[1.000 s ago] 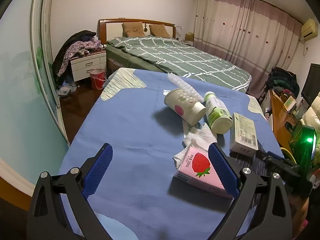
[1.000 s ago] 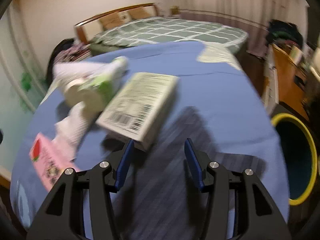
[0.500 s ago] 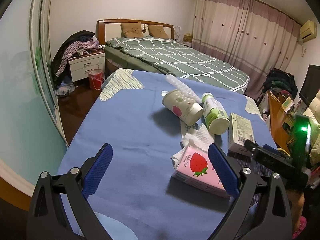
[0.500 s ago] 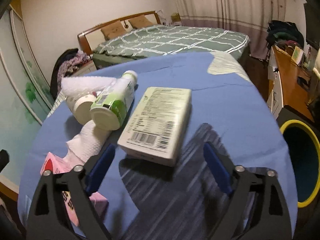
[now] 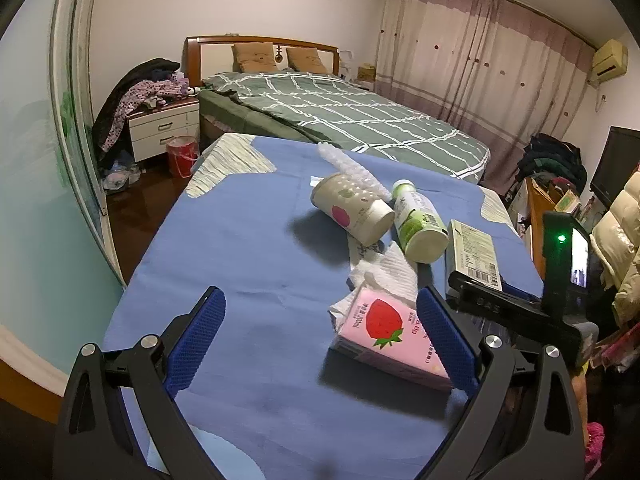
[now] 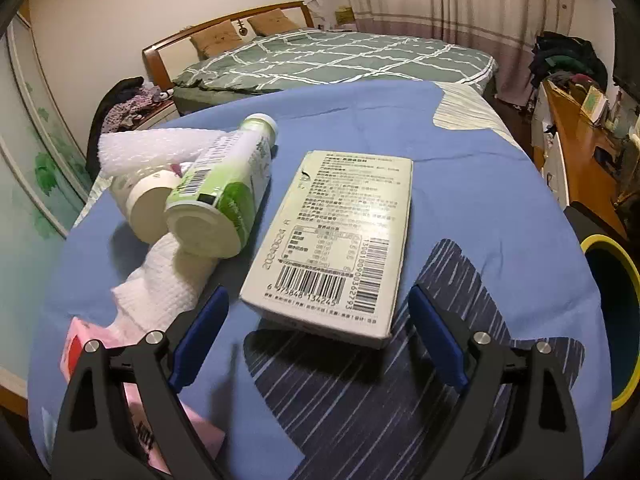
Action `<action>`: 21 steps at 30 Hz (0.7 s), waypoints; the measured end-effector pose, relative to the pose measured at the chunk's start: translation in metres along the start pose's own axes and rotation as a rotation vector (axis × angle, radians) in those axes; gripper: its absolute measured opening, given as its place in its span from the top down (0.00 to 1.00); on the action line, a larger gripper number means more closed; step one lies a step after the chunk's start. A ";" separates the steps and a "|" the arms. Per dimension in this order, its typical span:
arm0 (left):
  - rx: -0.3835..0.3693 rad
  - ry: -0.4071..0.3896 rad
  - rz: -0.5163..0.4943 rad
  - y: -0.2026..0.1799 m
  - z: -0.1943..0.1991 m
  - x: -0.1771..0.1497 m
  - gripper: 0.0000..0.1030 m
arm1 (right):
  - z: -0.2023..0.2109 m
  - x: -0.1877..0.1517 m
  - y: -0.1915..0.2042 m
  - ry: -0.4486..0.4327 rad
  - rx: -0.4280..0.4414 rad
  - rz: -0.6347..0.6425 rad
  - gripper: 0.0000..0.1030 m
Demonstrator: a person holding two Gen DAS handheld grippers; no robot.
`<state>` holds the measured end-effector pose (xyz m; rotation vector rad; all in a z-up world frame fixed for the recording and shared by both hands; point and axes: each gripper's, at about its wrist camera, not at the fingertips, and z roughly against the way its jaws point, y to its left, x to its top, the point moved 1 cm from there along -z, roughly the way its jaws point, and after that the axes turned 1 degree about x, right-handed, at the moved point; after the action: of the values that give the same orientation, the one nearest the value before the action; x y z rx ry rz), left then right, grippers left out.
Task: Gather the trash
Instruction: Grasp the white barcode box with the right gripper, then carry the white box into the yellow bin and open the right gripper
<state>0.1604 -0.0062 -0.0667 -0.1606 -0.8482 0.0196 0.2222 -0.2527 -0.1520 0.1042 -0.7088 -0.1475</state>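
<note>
Trash lies on a blue-covered table (image 5: 240,240). My left gripper (image 5: 320,296) stands open over bare cloth, with a pink strawberry carton (image 5: 384,332) just inside its right finger. A crumpled tissue (image 5: 386,276), a paper cup (image 5: 352,208), a green bottle (image 5: 418,220) and a bubble-wrap roll (image 5: 352,166) lie beyond. My right gripper (image 6: 318,294) is open wide. The near end of a white barcoded box (image 6: 332,236) sits between its fingertips, with gaps on both sides. In that view the bottle (image 6: 228,192), cup (image 6: 148,208) and tissue (image 6: 168,280) lie to the left.
A dark bin with a yellow rim (image 6: 626,398) stands off the table's right edge. A bed (image 5: 340,116) lies behind the table, and a cluttered wooden desk (image 6: 580,152) is on the right. A nightstand and a red bucket (image 5: 182,156) stand far left.
The right gripper's jaws have widened and it has moved in on the white box, whose near end now lies between the fingertips. The left gripper has stayed put.
</note>
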 end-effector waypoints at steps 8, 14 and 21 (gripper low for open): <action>-0.007 0.008 -0.012 -0.006 -0.004 0.000 0.08 | 0.009 -0.005 -0.006 -0.019 -0.002 0.014 0.29; -0.011 0.013 -0.016 -0.009 -0.006 -0.002 0.08 | 0.031 -0.015 -0.015 -0.047 -0.002 0.032 0.30; -0.019 0.023 -0.029 -0.018 -0.009 -0.006 0.08 | 0.058 -0.027 -0.048 -0.086 -0.002 -0.012 0.30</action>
<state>0.1629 -0.0254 -0.0744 -0.1663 -0.8279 -0.0180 0.1593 -0.2979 -0.1328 0.1011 -0.7943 -0.1648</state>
